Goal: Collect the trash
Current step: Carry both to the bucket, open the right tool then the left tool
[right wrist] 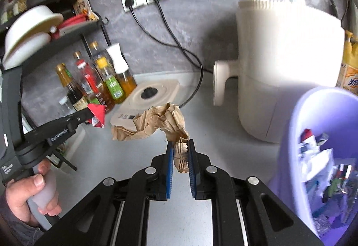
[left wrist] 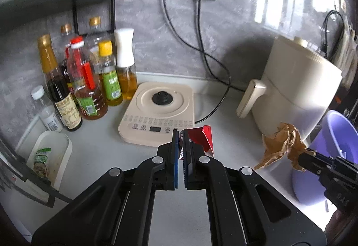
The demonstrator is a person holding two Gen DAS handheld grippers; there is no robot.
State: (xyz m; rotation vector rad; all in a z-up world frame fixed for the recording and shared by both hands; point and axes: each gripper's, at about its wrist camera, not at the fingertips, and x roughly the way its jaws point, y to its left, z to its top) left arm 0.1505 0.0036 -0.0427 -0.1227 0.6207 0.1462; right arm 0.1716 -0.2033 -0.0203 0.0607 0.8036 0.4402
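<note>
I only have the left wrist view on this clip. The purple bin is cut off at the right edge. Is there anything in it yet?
Observer: Yes. The right wrist view looks into the purple bin, and crumpled wrappers already lie inside.
Operator: How much of the brown paper do the right tongs have?
Observer: Only a lower tail of the brown paper sits between the right tongs; the bulk hangs free above the counter.
Operator: And my red wrapper, seen from outside?
Observer: The red wrapper sticks out past the tips of the left tongs, lifted off the counter.
</note>
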